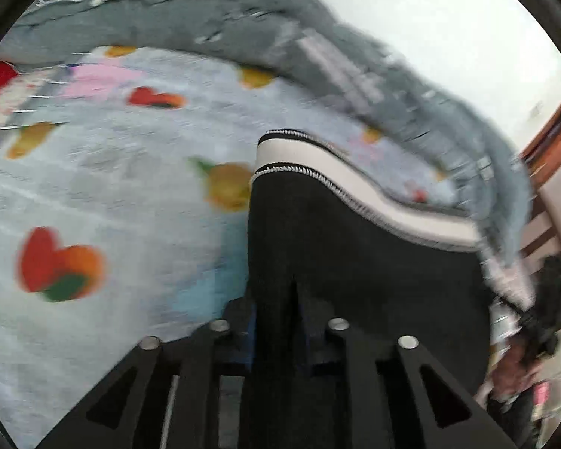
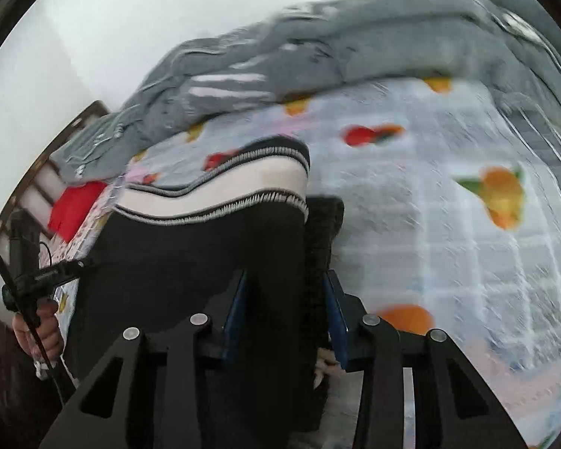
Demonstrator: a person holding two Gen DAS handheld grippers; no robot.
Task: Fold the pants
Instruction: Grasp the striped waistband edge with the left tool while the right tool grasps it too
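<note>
Black pants (image 1: 355,262) with a white-striped waistband hang between both grippers above the bed. The left gripper (image 1: 276,321) has its jaws pinched nearly closed on the fabric; the right gripper (image 2: 284,299) has its jaws partly apart with a thick bunch of cloth pressed between the pads. A grey blanket (image 1: 213,11) heaps along the far edge of the fruit-print sheet (image 1: 112,194), whose near expanse lies bare. A wooden bed frame (image 1: 549,134) borders one side.

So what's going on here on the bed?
A person is folding black pants with a white side stripe on a fruit-print bedsheet. The left hand-held gripper and the right hand-held gripper each pinch black fabric, lifting it off the sheet. A grey blanket is bunched along the far side.
</note>
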